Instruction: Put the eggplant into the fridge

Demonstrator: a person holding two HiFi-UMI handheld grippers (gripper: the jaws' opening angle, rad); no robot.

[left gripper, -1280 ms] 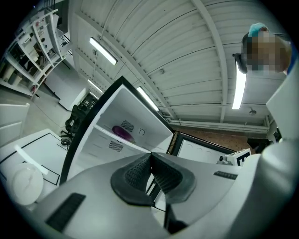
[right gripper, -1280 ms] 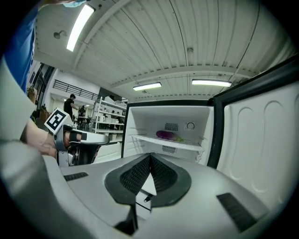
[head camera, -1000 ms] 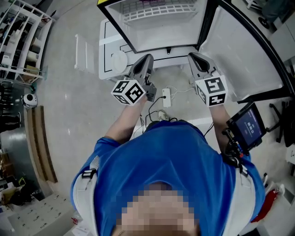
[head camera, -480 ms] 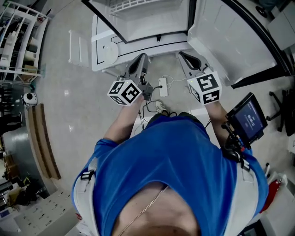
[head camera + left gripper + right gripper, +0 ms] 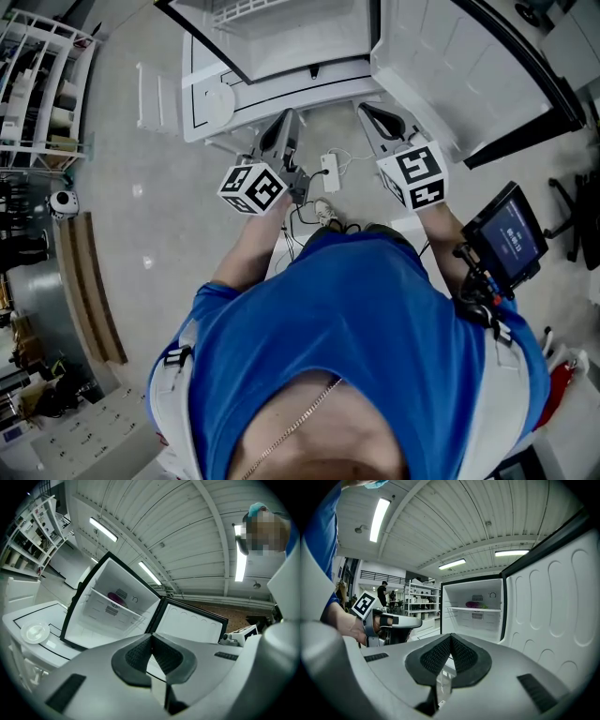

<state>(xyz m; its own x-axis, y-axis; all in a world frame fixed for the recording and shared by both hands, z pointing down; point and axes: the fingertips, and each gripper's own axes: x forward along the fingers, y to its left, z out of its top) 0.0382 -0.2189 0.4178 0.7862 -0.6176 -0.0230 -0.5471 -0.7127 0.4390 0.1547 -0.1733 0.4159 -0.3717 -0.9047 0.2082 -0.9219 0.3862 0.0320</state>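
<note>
Since the eggplant (image 5: 473, 604) lies on the fridge (image 5: 487, 623) shelf (image 5: 461, 609) — well ahead of the closed, empty fingers (image 5: 436, 656) of left gripper (image 5: 151, 641) and right gripper (image 5: 450, 641) — the placing looks done; only the open door (image 5: 553, 620) seems left.

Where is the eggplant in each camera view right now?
Head view: not in it.
Left gripper view: eggplant on the fridge shelf, upper left of centre.
Right gripper view: eggplant on that shelf, right of centre.
Shared landmark: open fridge door.
</note>
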